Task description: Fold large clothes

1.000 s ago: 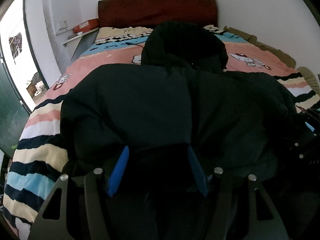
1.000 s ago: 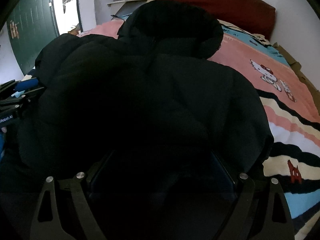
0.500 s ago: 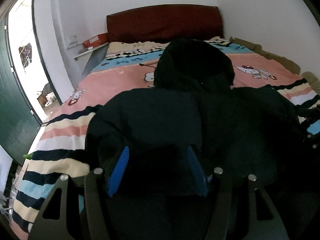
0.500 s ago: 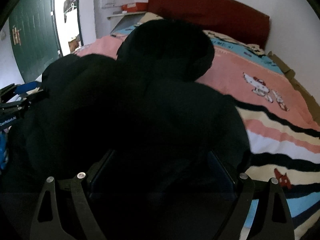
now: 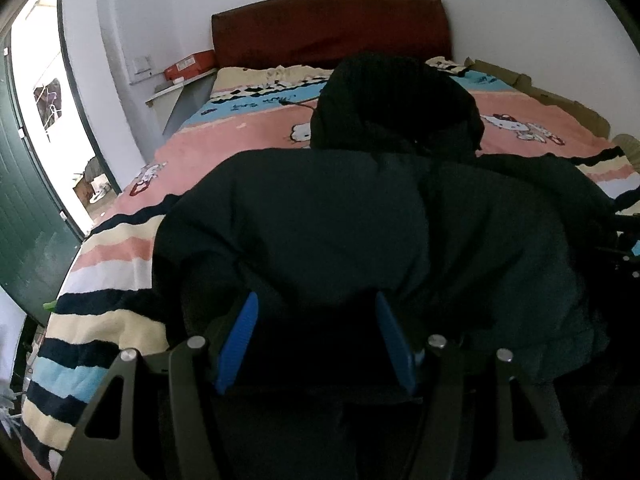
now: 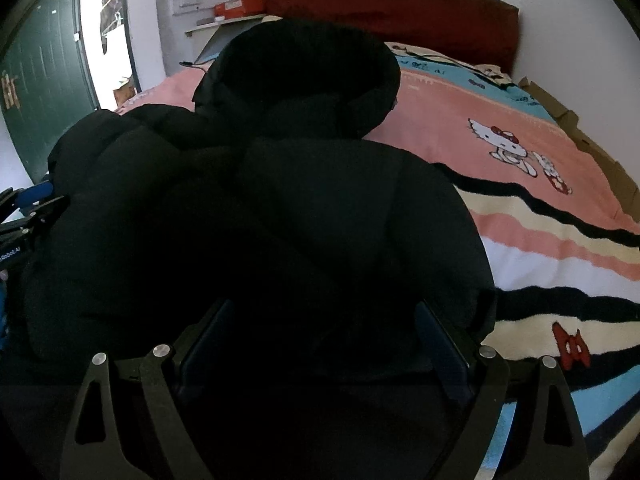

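A black hooded puffer jacket [image 5: 360,232] lies on the bed, hood [image 5: 396,100] toward the headboard. It also fills the right wrist view [image 6: 260,220], with its hood [image 6: 304,80] at the far end. My left gripper [image 5: 316,308] has its blue fingers [image 5: 240,336] spread around the jacket's near hem on the left side. My right gripper [image 6: 320,312] has its dark fingers [image 6: 440,340] spread around the near hem on the right side. Bulky fabric fills both gaps. The left gripper shows at the left edge of the right wrist view [image 6: 24,216].
The bed has a striped pink, cream and blue Hello Kitty blanket [image 6: 520,184] and a dark red headboard [image 5: 332,28]. A shelf with an orange box [image 5: 188,68] stands at the left wall. A green door [image 5: 24,220] stands open at the left. Cardboard [image 6: 580,132] lines the bed's right side.
Both grippers have pulled back toward the foot of the bed and tilted up. More blanket shows around the jacket. The jaws have kept the same spread.
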{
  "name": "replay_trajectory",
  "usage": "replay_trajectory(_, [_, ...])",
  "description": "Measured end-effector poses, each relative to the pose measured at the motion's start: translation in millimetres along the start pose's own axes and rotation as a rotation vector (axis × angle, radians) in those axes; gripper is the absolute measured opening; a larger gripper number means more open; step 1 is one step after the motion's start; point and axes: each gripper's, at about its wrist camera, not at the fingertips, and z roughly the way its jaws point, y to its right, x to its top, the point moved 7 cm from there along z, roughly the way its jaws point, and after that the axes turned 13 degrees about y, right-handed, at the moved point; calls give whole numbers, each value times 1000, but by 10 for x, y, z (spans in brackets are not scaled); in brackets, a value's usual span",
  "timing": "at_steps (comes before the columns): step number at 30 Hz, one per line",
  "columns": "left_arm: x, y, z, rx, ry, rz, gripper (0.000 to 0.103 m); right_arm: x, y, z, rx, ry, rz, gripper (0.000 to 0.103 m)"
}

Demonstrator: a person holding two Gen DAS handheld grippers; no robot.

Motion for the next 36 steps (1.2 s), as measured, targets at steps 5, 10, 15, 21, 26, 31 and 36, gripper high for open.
replay_trajectory(5, [67, -53, -29, -21, -27, 2, 59, 22, 17, -44, -8, -14, -8, 89])
replay_trajectory(10, [354, -271, -26, -41, -23, -11, 59, 301, 148, -191, -19, 23, -28, 89])
replay_trajectory(15, [746, -478, 144, -61, -14, -36, 59, 702, 332, -235, -34, 86, -25, 89])
replay_trajectory(21, [1220, -488, 684, -175, -50, -68, 59, 1235, 511, 56, -28, 136, -3, 89])
replay_trajectory(26, [1626, -353, 1269, -231, -76, -68, 59, 1735, 652, 562, -18, 154, 64, 90])
replay_trajectory(31, [1998, -176, 1870, -242, -90, -80, 59, 2131, 697, 1056, -2, 153, 108, 90])
replay_trajectory(36, [2165, 4, 2398, -238, -108, -103, 59, 2380, 793, 1630, -38, 139, 112, 91])
